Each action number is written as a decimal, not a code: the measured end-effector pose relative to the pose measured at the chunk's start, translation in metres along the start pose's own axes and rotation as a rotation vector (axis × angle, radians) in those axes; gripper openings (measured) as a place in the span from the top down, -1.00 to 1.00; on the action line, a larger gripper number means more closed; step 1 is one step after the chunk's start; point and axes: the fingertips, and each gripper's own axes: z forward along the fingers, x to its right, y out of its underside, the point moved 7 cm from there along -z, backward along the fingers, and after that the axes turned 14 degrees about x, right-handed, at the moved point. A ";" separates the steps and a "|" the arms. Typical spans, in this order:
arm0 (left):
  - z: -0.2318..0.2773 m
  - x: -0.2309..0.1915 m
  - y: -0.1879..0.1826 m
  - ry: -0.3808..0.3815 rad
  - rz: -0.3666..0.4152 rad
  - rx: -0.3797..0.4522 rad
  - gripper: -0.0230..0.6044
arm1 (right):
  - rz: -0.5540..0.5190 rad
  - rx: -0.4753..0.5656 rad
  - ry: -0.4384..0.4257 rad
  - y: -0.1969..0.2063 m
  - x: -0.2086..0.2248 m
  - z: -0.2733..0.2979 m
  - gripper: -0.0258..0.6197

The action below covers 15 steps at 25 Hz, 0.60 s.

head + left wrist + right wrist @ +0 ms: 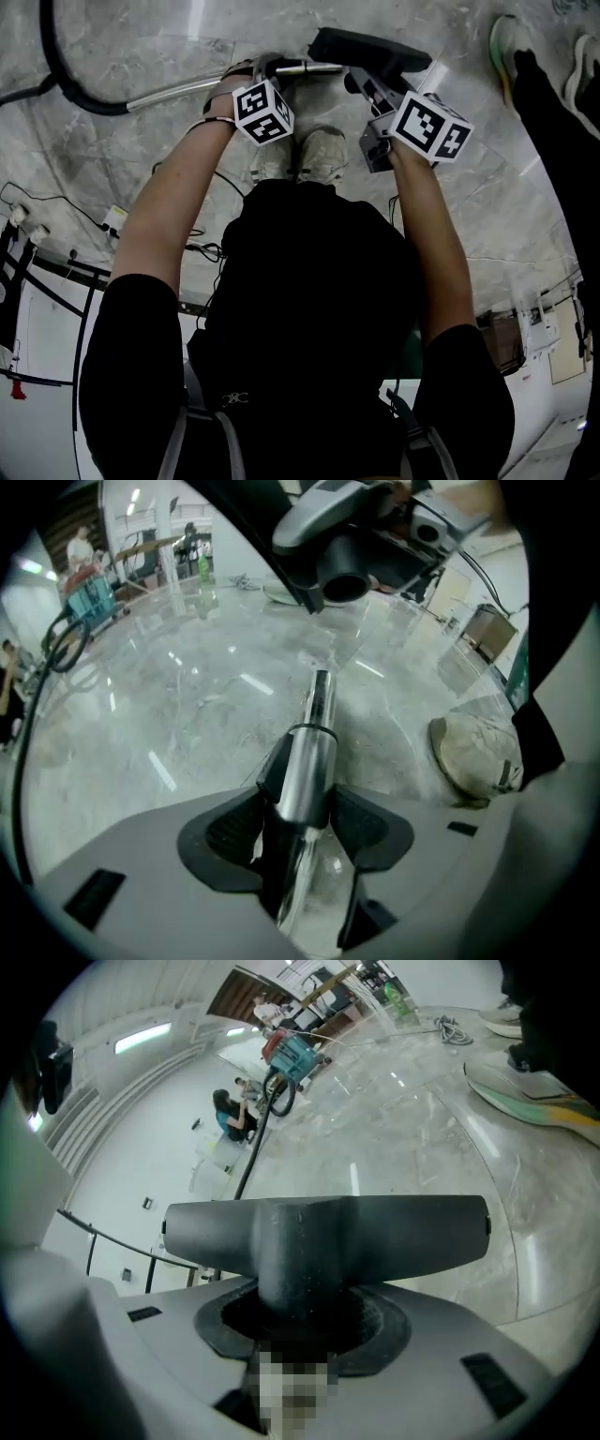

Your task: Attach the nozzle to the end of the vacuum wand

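Though glossy, veined marble floor (131, 47)

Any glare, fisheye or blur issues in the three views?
Head view: sharp, torso dark, soft sheen on the marble floor. Left gripper view: heavy fisheye, light streaks on floor, highlights on the chrome wand. Right gripper view: fisheye, nozzle sharp, far wall washed out.
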 end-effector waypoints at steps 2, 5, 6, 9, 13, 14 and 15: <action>0.000 0.003 0.003 -0.011 0.039 0.029 0.26 | 0.014 0.010 0.005 0.001 -0.003 0.001 0.38; 0.000 0.000 0.004 0.009 0.023 0.018 0.24 | 0.015 0.028 0.021 -0.002 -0.005 0.004 0.38; -0.001 -0.002 0.003 0.023 0.008 0.008 0.24 | 0.022 0.036 0.028 -0.005 -0.005 0.004 0.38; -0.021 -0.001 -0.007 0.046 -0.012 0.023 0.24 | 0.055 0.070 0.045 -0.015 -0.014 -0.004 0.38; -0.100 0.017 -0.043 -0.002 0.000 0.142 0.24 | 0.066 0.102 0.027 -0.029 -0.055 -0.048 0.38; -0.124 0.021 -0.055 -0.015 0.001 0.174 0.24 | 0.057 0.105 0.014 -0.032 -0.070 -0.064 0.38; -0.146 0.023 -0.068 -0.026 0.001 0.205 0.24 | 0.047 0.108 0.001 -0.035 -0.085 -0.080 0.38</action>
